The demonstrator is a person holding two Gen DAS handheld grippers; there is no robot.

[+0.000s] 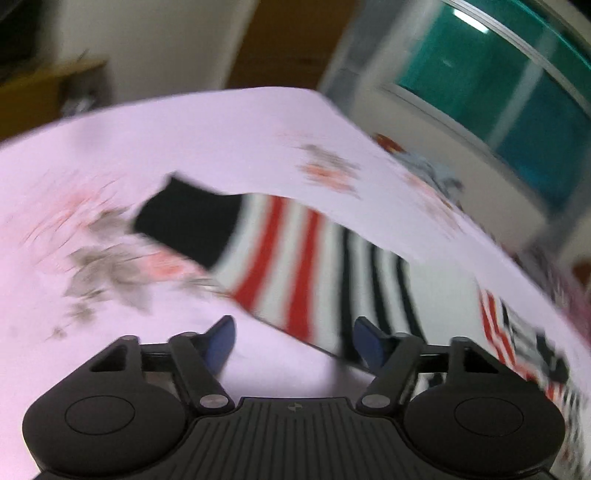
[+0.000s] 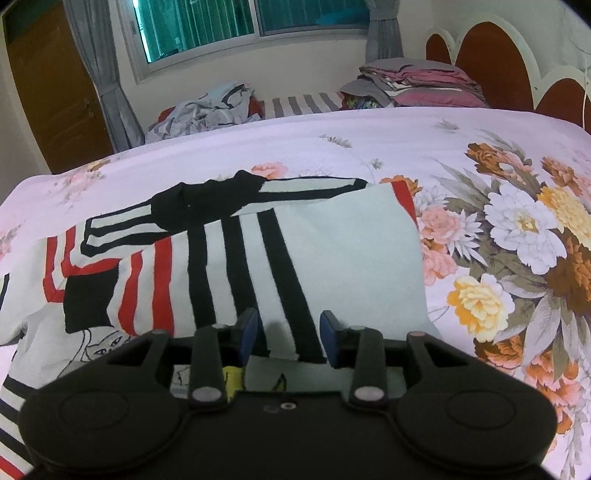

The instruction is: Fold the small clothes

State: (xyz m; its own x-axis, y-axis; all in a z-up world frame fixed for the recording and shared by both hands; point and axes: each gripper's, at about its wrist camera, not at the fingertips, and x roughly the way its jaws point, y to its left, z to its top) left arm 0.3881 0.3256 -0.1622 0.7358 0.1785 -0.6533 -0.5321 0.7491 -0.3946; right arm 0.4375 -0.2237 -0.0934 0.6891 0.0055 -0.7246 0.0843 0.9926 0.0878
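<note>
A small striped shirt [image 2: 236, 258], white with black and red stripes and black cuffs, lies partly folded on the floral bedsheet [image 2: 498, 240]. My right gripper [image 2: 290, 334] is open, its blue fingertips low over the shirt's near edge. In the blurred left wrist view the same shirt [image 1: 295, 258] lies ahead, one black-cuffed sleeve stretched left. My left gripper [image 1: 295, 339] is open and empty, just short of the shirt's near edge.
A heap of grey and blue clothes [image 2: 210, 107] lies at the bed's far edge. A stack of folded linens [image 2: 417, 85] sits by the red headboard [image 2: 491, 62]. A window [image 2: 236, 22] and wooden door [image 2: 48, 92] are behind.
</note>
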